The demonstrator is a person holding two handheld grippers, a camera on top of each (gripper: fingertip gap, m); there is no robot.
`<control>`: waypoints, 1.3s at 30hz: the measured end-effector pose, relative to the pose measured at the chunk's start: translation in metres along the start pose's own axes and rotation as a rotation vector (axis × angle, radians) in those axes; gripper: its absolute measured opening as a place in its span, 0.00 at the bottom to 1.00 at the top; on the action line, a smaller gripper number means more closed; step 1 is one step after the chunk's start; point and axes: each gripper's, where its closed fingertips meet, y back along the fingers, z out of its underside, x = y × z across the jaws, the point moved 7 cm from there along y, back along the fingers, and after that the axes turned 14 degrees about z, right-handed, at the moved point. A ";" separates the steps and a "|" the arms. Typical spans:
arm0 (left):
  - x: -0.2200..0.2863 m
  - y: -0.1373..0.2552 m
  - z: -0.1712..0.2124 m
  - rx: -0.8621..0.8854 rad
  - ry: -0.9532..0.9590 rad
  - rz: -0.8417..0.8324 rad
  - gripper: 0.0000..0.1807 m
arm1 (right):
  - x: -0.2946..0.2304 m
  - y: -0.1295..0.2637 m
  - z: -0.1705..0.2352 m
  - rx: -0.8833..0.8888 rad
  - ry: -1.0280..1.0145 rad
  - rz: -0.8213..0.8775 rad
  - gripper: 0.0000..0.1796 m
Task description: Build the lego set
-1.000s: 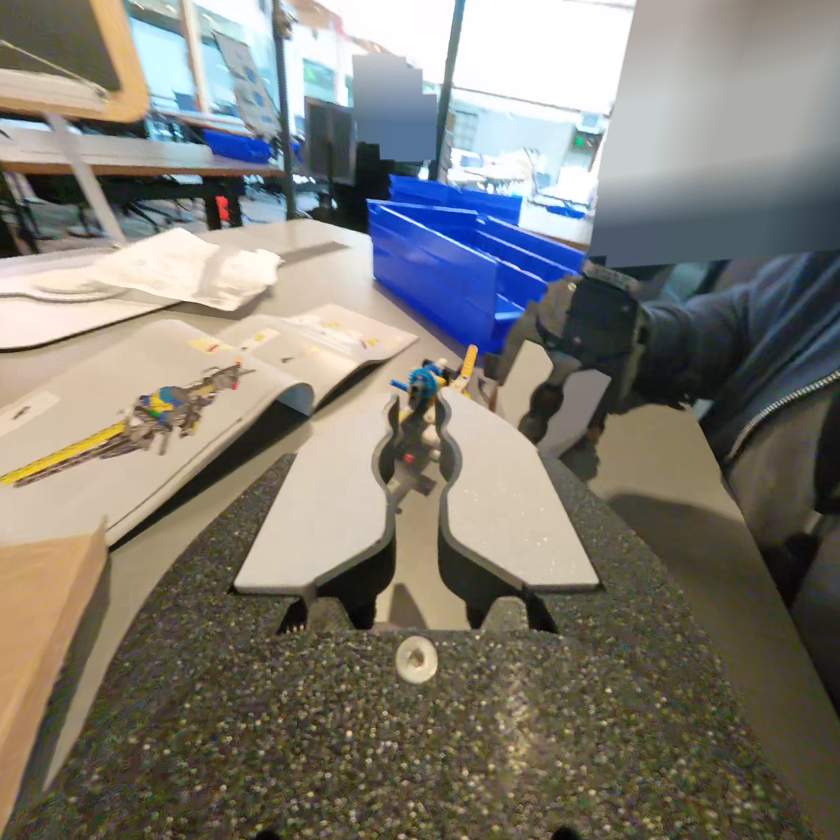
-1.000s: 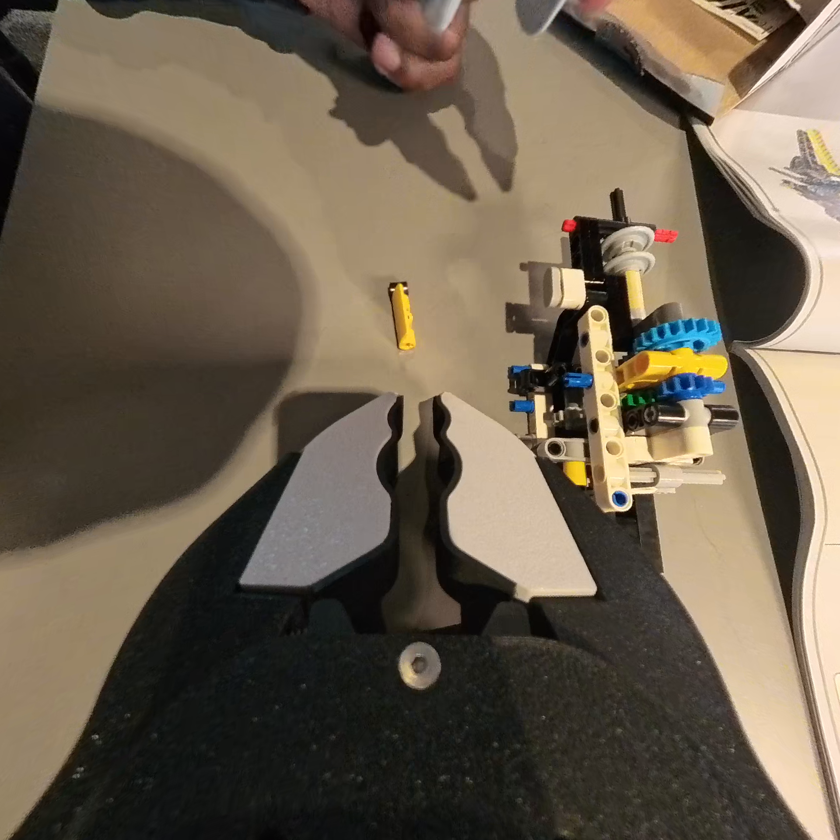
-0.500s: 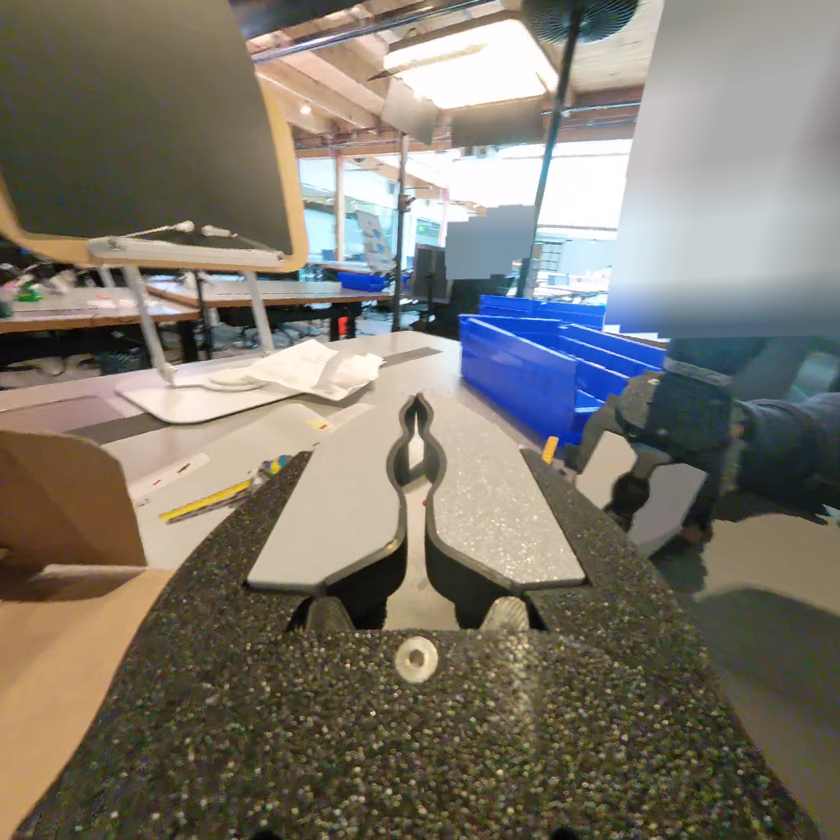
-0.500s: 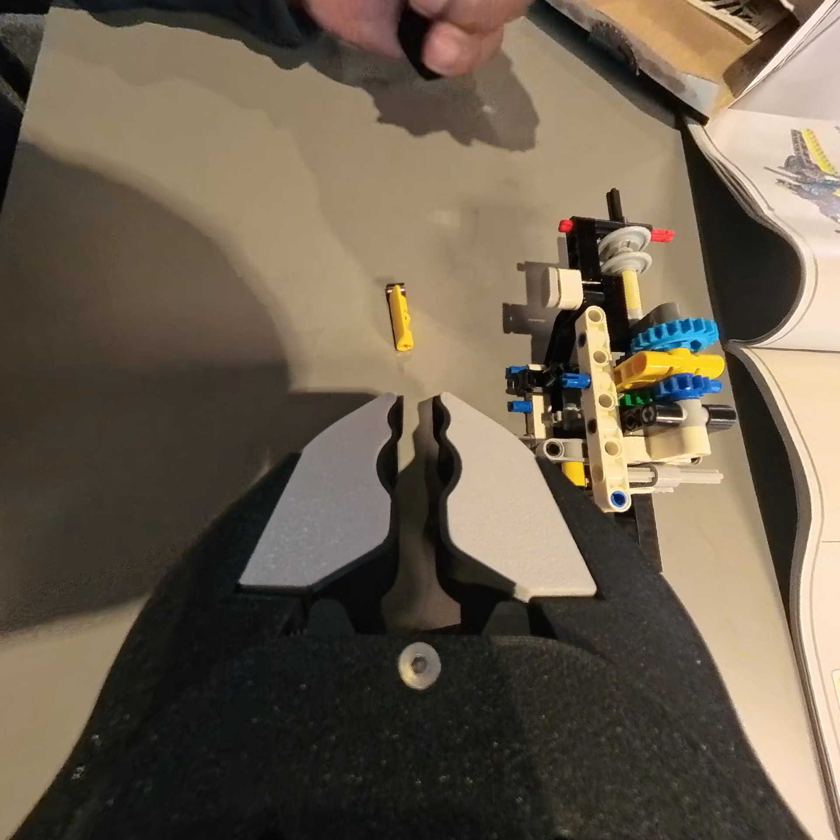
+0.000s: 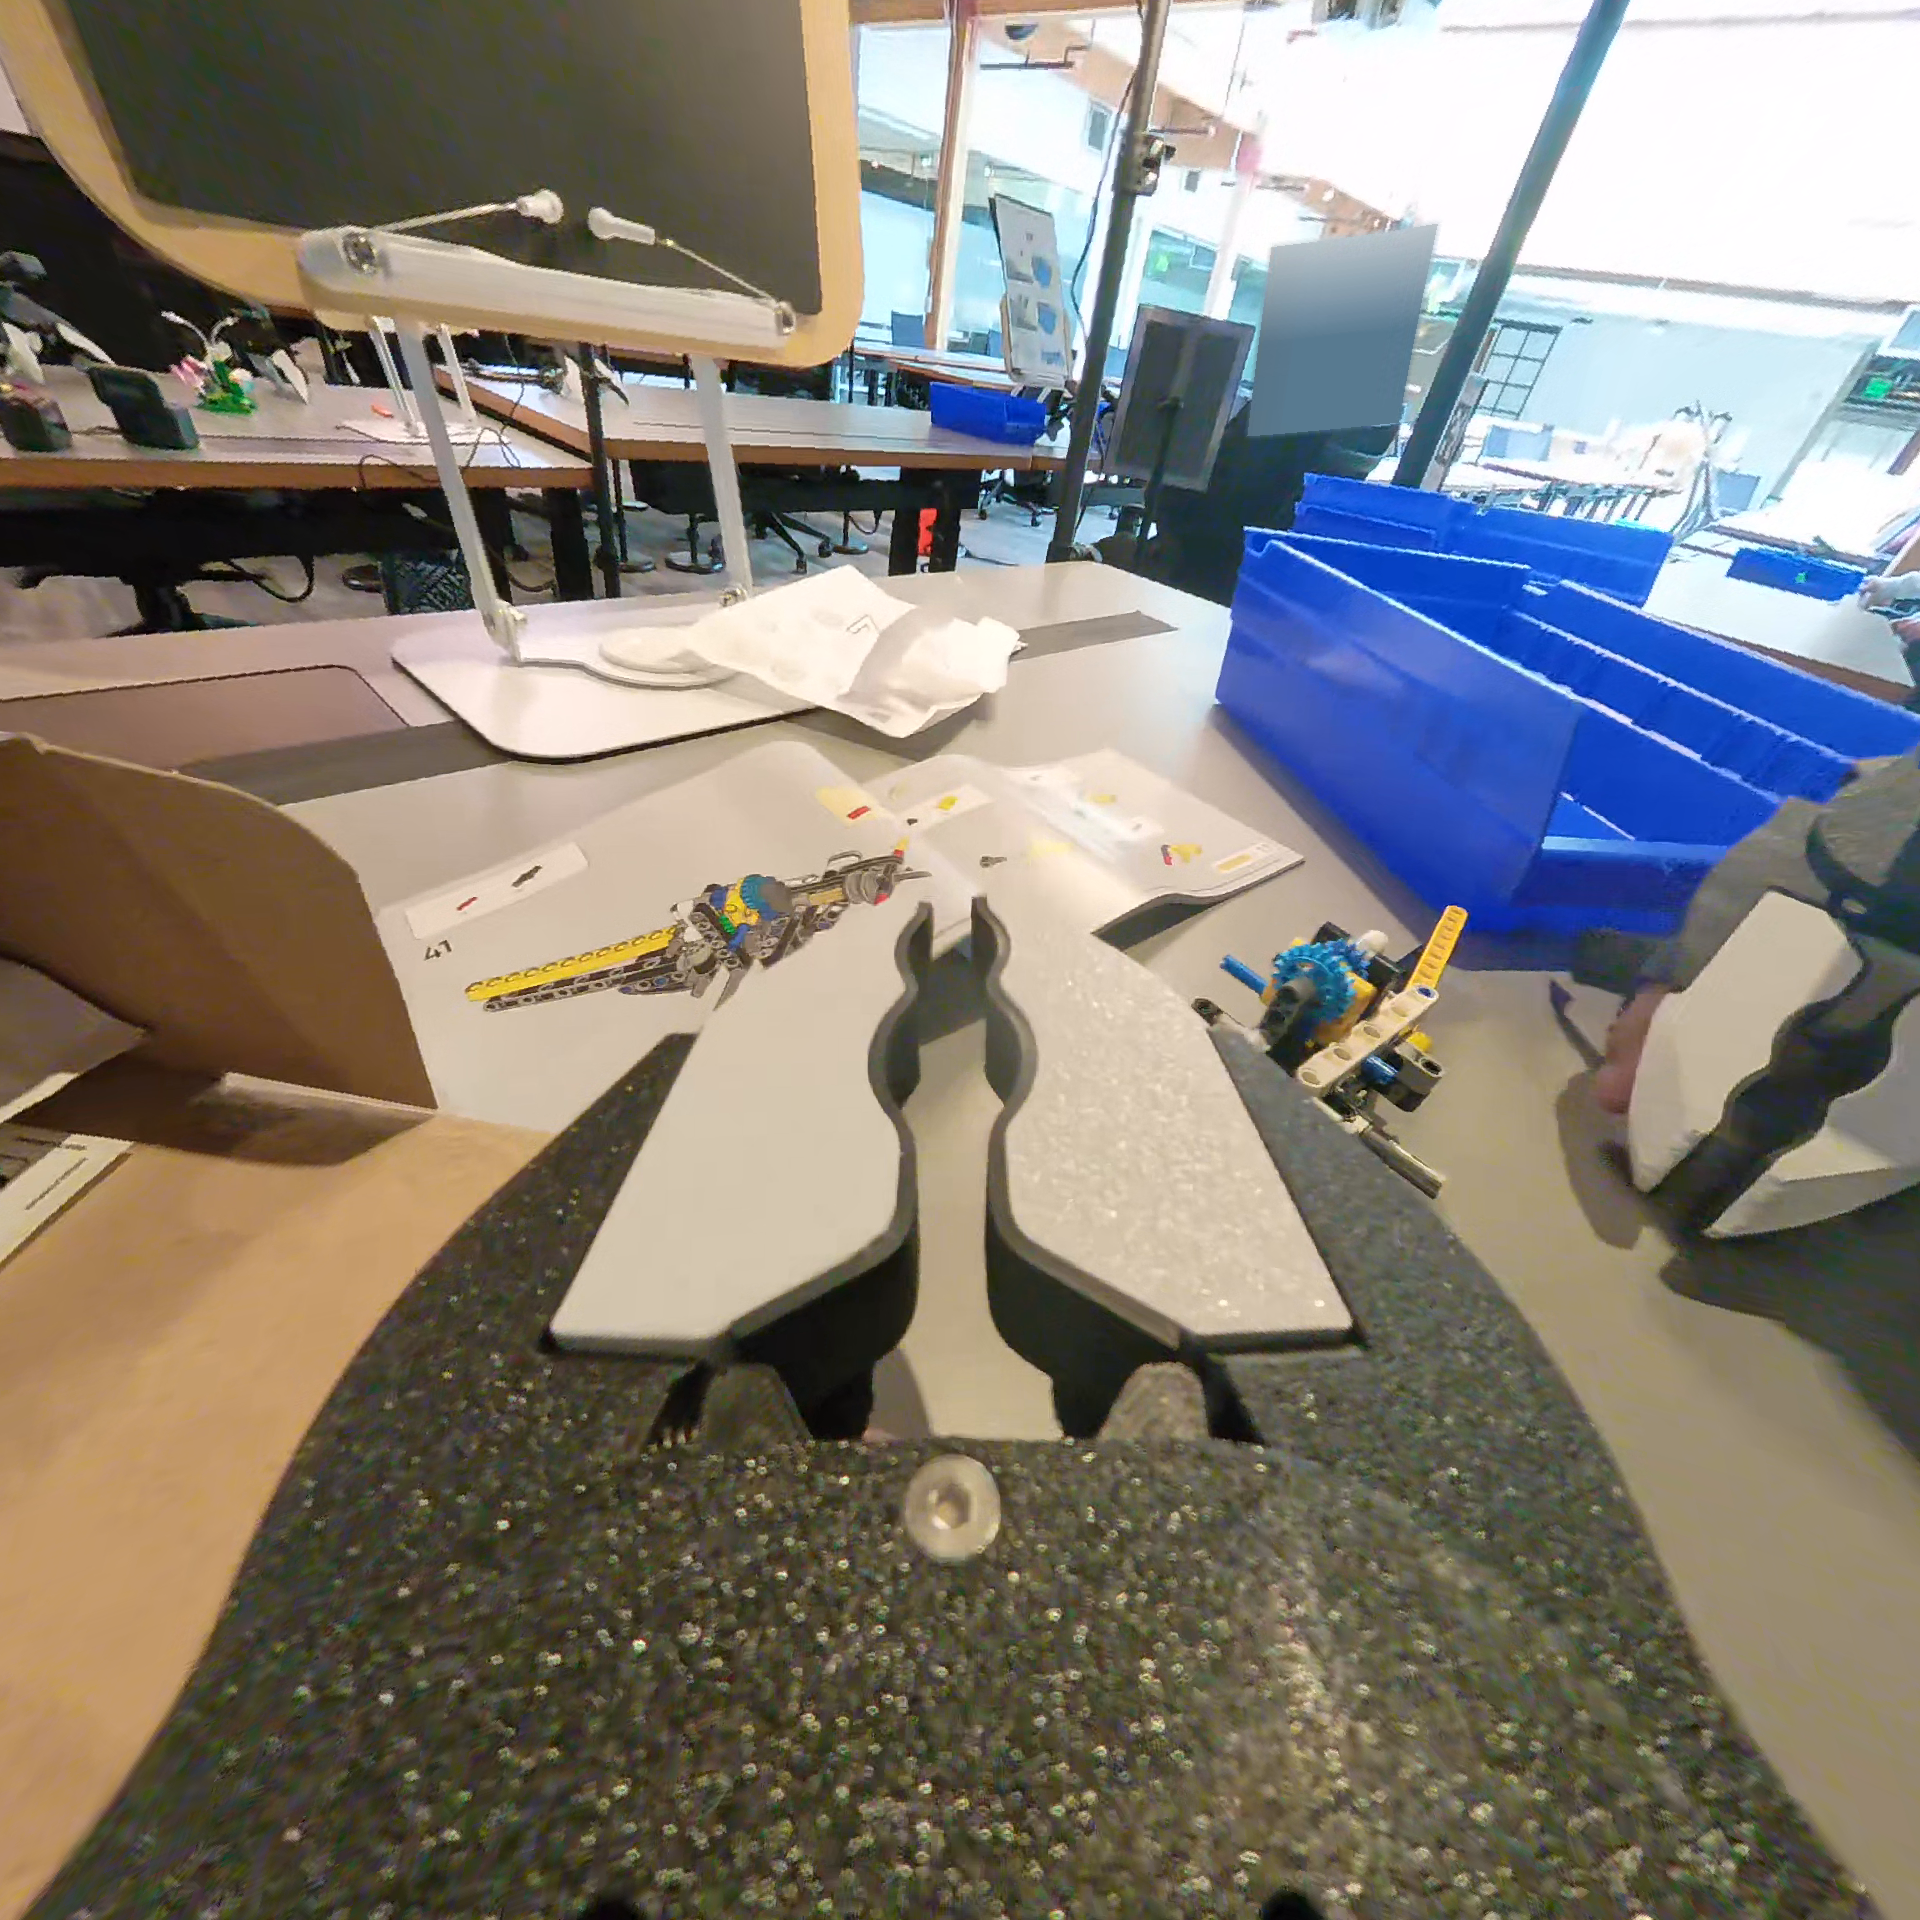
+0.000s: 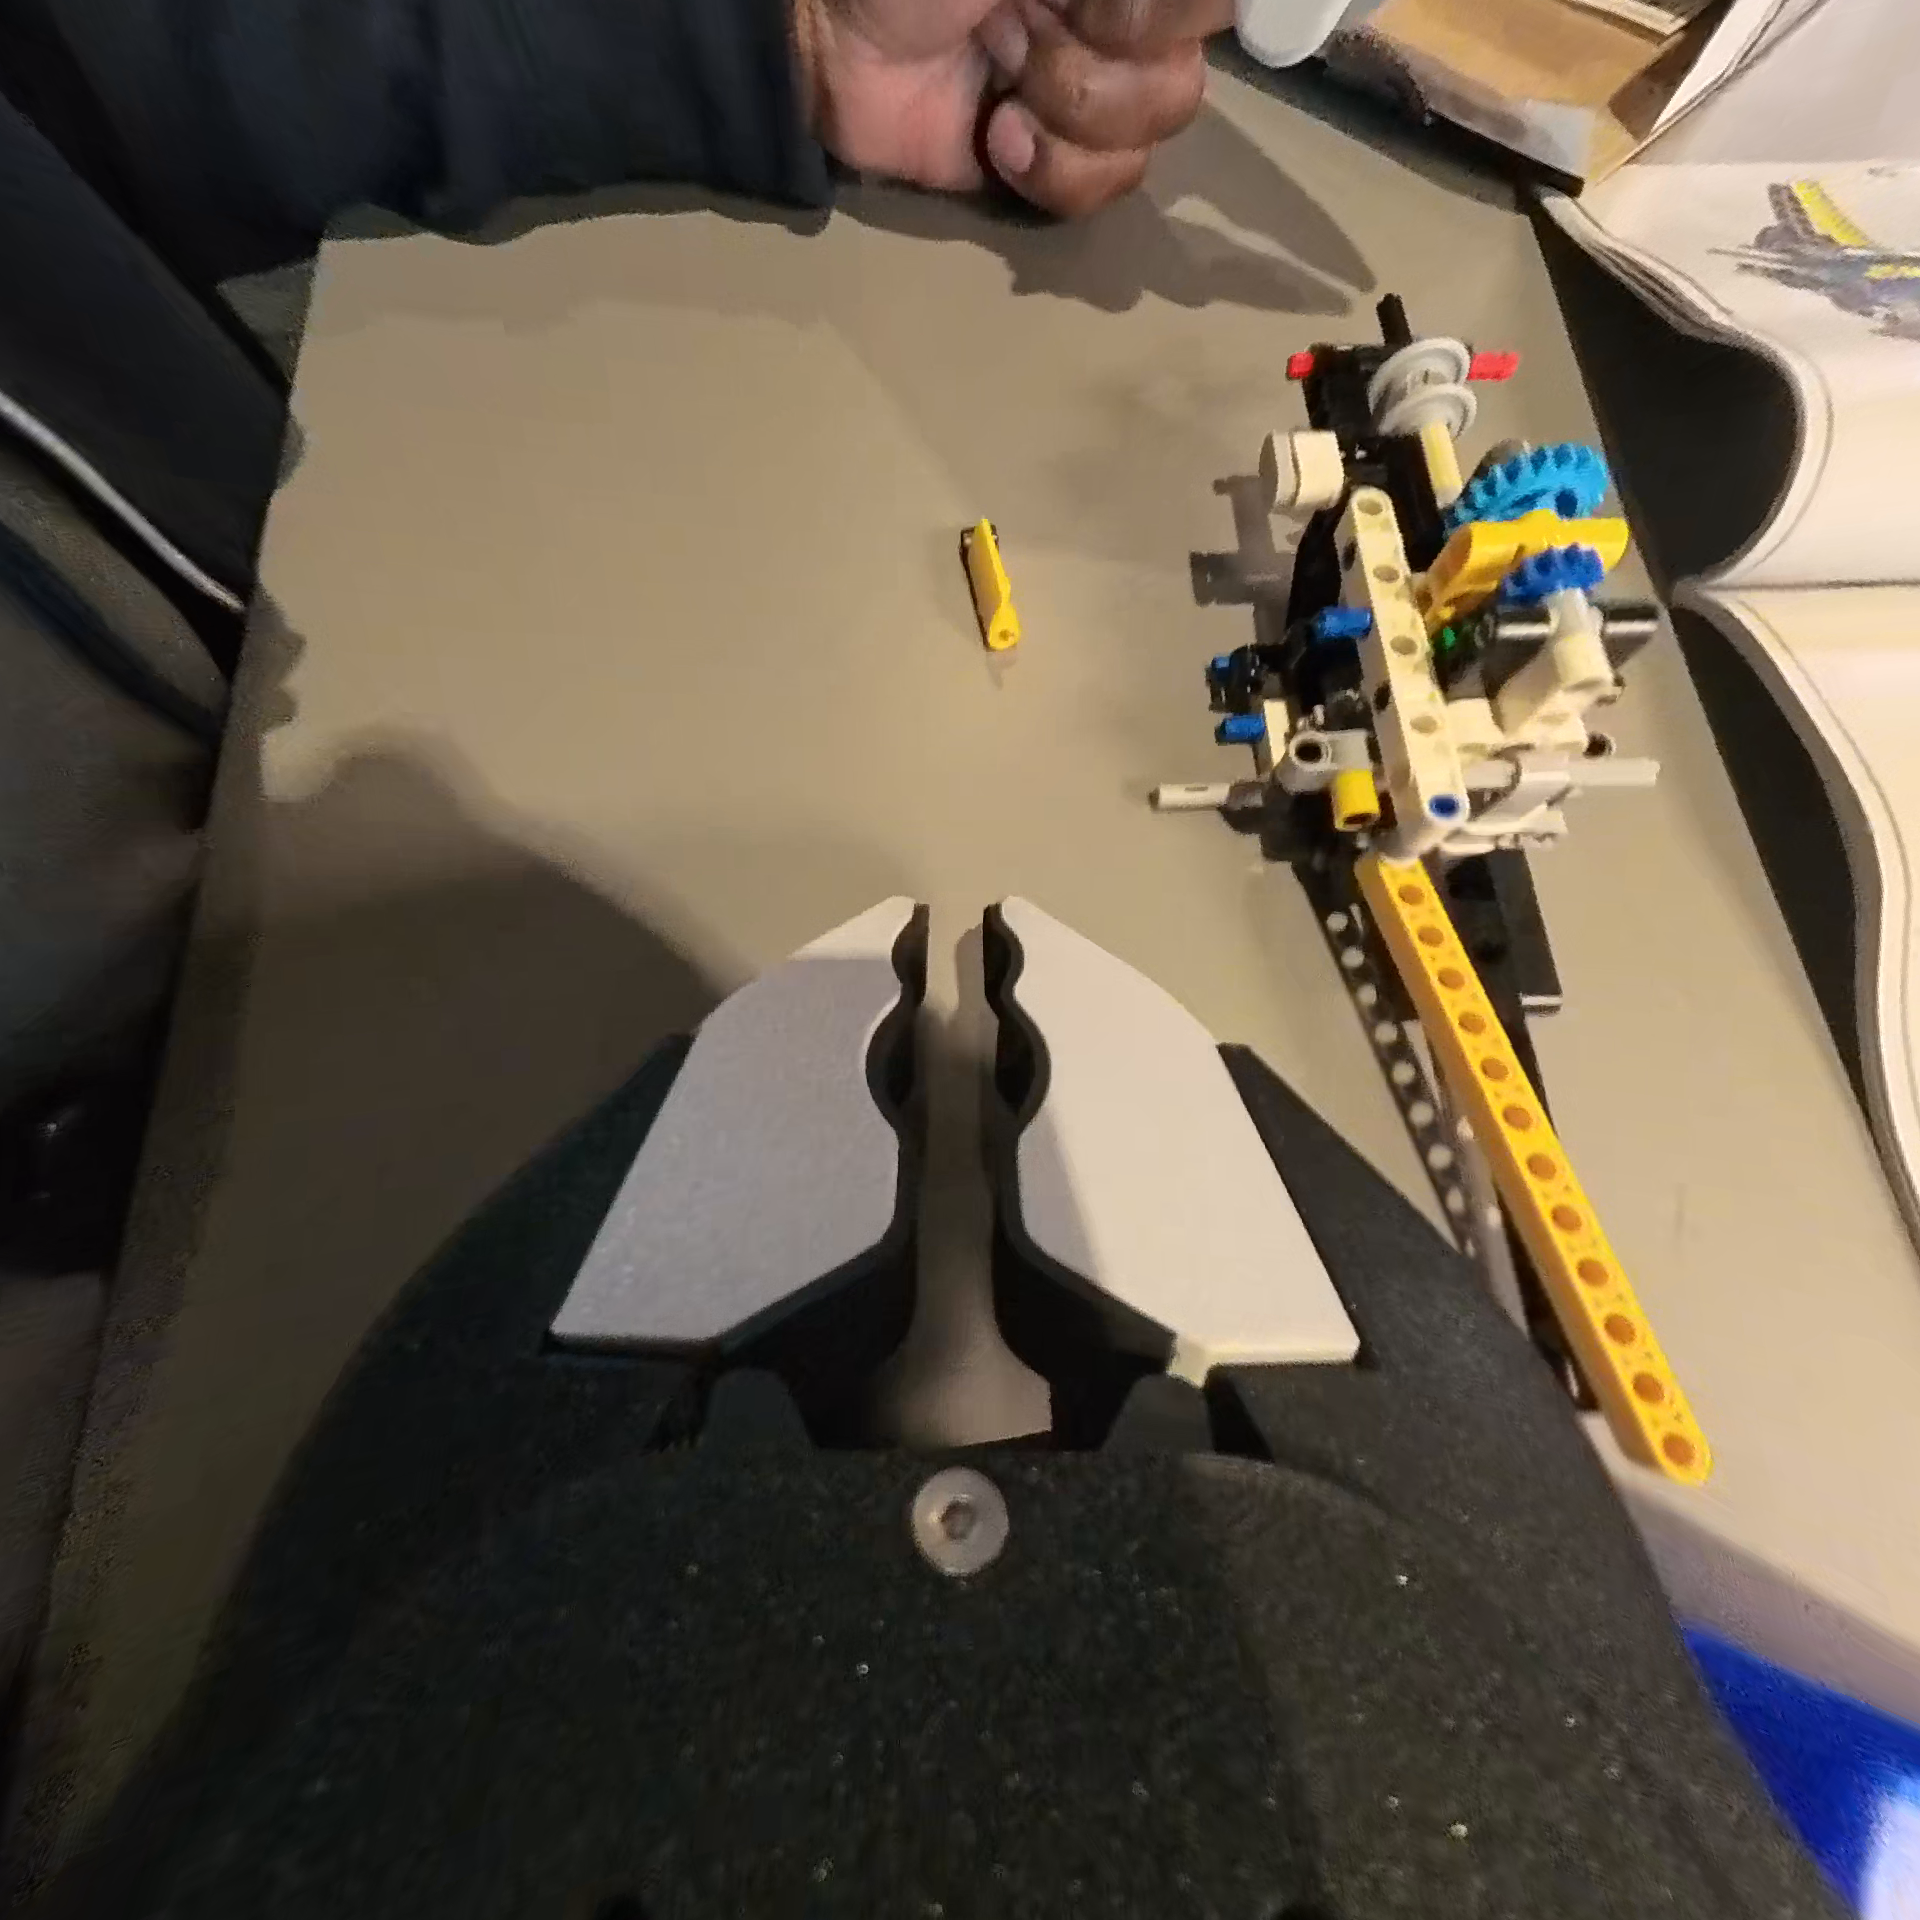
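In the left wrist view the left gripper (image 5: 951, 914) hangs above the table (image 5: 1714, 1507) with nothing between its fingers, which stand a narrow slit apart, nearly closed. It points at the open manual (image 5: 727, 914). The lego model (image 5: 1340, 997) lies to the right of its tips and a little nearer, just this side of the blue bins (image 5: 1507, 748), and the right gripper (image 5: 1766, 1070) sits farther right again, low over the table. The small yellow pin does not show in this view (it may be hidden behind the gripper body, though I cannot tell). In the right wrist view the right gripper (image 6: 956, 914) also holds nothing, its fingers set apart by a similar narrow gap. The yellow pin (image 6: 992, 587) lies flat on the bare table straight ahead of the tips, only slightly right of their line, and apart from everything else. Its long axis runs near to far, almost along the fingers' own line. The model (image 6: 1403, 644) stands well to the right of the pin, its long yellow beam (image 6: 1527, 1143) trailing back toward the camera beside the right finger. The hand (image 6: 1018, 94) gripping the left tool is at the far edge. I judge the right gripper the nearer one to the pin, and that it would need to widen first and close across the pin's short side.
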 end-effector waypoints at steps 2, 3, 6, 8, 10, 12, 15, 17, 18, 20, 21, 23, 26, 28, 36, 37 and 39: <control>-0.003 0.000 0.000 0.001 0.017 -0.021 0.04 | -0.001 0.006 0.005 0.001 0.006 0.012 0.05; -0.004 -0.001 0.001 -0.002 0.020 -0.028 0.04 | -0.002 0.009 0.007 -0.001 0.013 0.019 0.06; -0.003 -0.005 0.003 -0.038 0.013 -0.032 0.04 | -0.002 0.018 0.014 0.006 0.024 0.040 0.06; -0.004 -0.007 0.004 -0.064 0.009 -0.047 0.04 | 0.000 0.024 0.019 0.005 0.009 0.037 0.06; -0.004 -0.009 0.005 -0.083 0.007 -0.059 0.04 | 0.002 0.029 0.022 0.011 -0.014 0.034 0.06; -0.004 -0.011 0.005 -0.088 -0.004 -0.069 0.04 | 0.002 0.032 0.023 0.017 -0.020 0.028 0.06; -0.004 -0.014 0.006 -0.112 0.001 -0.052 0.04 | 0.001 0.033 0.023 0.024 -0.005 0.035 0.06; -0.004 -0.015 0.007 -0.122 0.013 -0.029 0.04 | 0.000 0.031 0.022 0.022 0.008 0.041 0.07; -0.005 -0.015 0.007 -0.122 0.021 -0.021 0.04 | -0.001 0.031 0.022 0.023 0.012 0.047 0.07; -0.005 -0.015 0.007 -0.118 0.030 -0.013 0.04 | 0.000 0.032 0.020 0.017 -0.002 0.052 0.07; -0.005 -0.014 0.007 -0.116 0.032 -0.008 0.04 | -0.001 0.034 0.018 0.012 -0.029 0.038 0.08; -0.004 -0.015 0.007 -0.120 0.033 0.004 0.04 | 0.002 0.047 0.010 0.015 -0.111 0.028 0.08; -0.001 -0.016 0.008 -0.136 0.022 0.036 0.04 | 0.016 0.081 -0.001 0.005 -0.301 -0.013 0.08; 0.001 -0.017 0.009 -0.149 0.012 0.055 0.04 | 0.034 0.113 -0.007 0.004 -0.382 0.005 0.08; 0.011 -0.020 0.012 -0.200 -0.045 0.097 0.04 | 0.140 0.169 0.028 -0.281 -0.027 0.131 0.06; 0.012 -0.021 0.012 -0.206 -0.047 0.098 0.04 | 0.145 0.158 0.038 -0.345 0.003 0.078 0.06; 0.012 -0.021 0.013 -0.217 -0.047 0.099 0.04 | 0.143 0.138 0.054 -0.453 0.037 -0.044 0.07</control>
